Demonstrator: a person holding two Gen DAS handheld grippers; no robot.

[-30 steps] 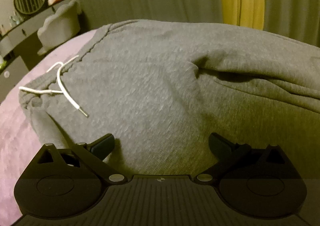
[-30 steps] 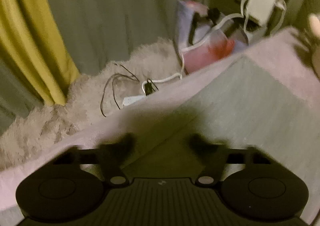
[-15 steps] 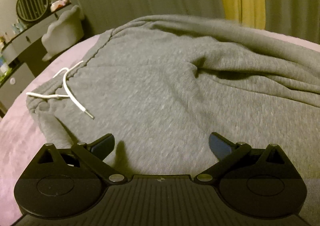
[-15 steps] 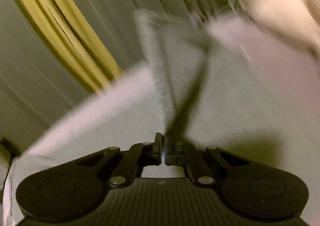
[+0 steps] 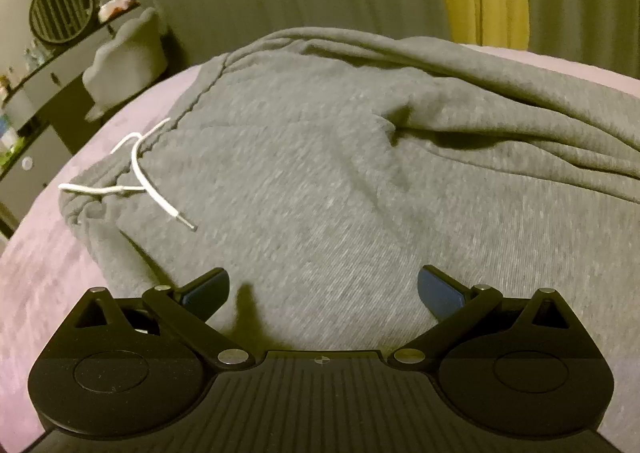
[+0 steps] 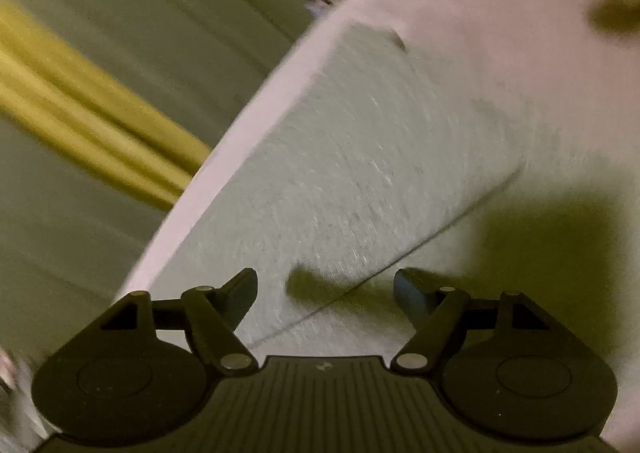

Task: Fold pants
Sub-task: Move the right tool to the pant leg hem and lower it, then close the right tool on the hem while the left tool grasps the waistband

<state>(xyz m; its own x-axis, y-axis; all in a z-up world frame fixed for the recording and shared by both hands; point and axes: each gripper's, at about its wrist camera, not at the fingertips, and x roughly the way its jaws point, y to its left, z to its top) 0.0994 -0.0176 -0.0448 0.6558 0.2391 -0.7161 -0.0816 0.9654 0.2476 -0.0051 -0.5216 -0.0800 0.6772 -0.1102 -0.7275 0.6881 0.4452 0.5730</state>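
Showing grey pants spread across the pink bed, waistband and white drawstring at left of frame. Left tool poised above the cloth, jaws wide, nothing gripped. Right tool opening over a folded edge, nothing pinched, probably releasing to let the layer settle flat.

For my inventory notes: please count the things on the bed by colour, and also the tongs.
Grey: 1, the pants
White: 1, the drawstring
Black: 2, the left tongs and right tongs
Total: 4
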